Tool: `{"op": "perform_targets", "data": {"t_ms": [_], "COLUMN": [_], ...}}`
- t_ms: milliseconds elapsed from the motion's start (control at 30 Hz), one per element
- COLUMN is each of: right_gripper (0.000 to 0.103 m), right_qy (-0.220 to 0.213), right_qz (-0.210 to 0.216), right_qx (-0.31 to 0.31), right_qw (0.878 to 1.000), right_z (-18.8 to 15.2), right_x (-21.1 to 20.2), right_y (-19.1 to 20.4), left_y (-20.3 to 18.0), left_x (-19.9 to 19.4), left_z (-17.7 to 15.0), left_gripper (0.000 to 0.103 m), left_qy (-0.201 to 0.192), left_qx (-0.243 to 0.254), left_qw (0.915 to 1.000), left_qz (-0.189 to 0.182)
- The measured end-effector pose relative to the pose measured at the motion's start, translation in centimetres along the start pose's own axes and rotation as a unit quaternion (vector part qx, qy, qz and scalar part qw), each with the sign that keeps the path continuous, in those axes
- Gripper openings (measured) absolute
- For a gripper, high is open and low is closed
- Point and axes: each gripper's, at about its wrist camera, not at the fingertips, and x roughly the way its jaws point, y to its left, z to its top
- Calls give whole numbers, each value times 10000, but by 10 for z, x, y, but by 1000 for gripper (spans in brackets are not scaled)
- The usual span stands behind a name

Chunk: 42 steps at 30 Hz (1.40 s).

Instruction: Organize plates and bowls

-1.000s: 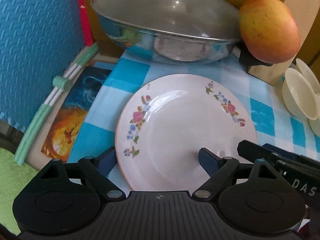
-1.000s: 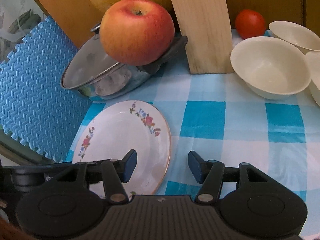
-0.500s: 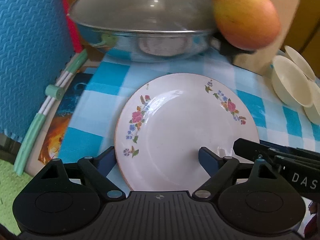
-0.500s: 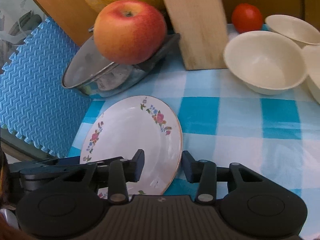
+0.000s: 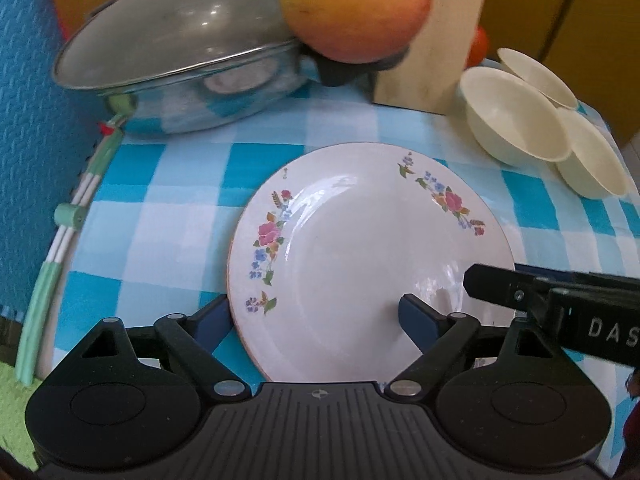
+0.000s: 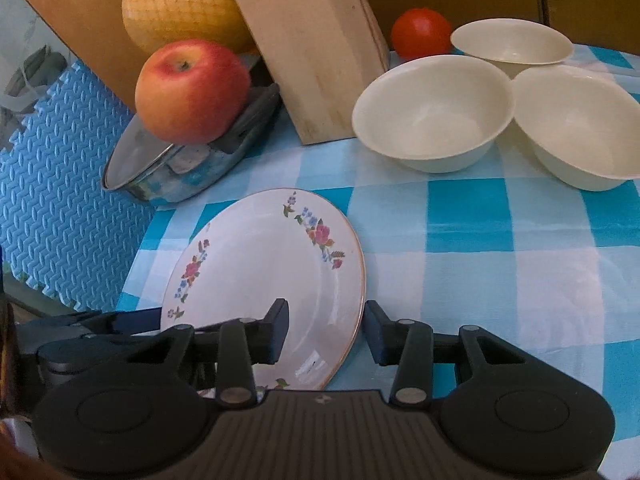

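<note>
Checked cloth (image 6: 500, 280) covers desk. Floral plate (image 5: 360, 240) lies between fingers of both tools: left tool (image 5: 314, 314) wide astride near edge, right tool (image 6: 326, 330) narrow astride rim. Three bowls (image 6: 432, 120) beyond, right.

Open checked cloth (image 6: 500, 280) lies right of the plate (image 6: 272, 264), up to the three bowls (image 6: 432, 116), which touch one another and block the far right corner. Behind the plate, a lidded pan (image 5: 180, 60) with an apple (image 6: 192, 90) on its handle and a leaning wooden board (image 6: 316, 48) close the far side; a strip of cloth separates them from the plate. A tomato (image 6: 420, 32) sits between board and bowls. A blue foam mat (image 6: 60, 208) walls the left edge. Both grippers crowd the plate's near rim.
</note>
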Motion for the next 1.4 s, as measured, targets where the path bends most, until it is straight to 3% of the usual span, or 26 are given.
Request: {"op": "perform_targets", "data": {"t_ms": [200, 367, 700, 1400], "right_gripper": [44, 52, 45, 45], "right_qy": [-34, -77, -148, -300], "right_qz": [162, 288, 270, 61], "right_qx": [119, 44, 133, 60], "right_qw": [9998, 9995, 9994, 9995], "right_z": [2, -1, 0, -3], "right_x": [0, -1, 0, -13], "right_y": [-7, -7, -9, -4], "left_y": [1, 0, -1, -10], "left_x": [4, 8, 11, -4], "left_z": [3, 6, 10, 10], "left_gripper": [95, 96, 100, 97], "left_qy": [-53, -119, -157, -293], "left_qx": [29, -3, 49, 157], "left_qw": [10000, 9999, 9999, 9994], "left_qz": [-14, -6, -33, -64]}}
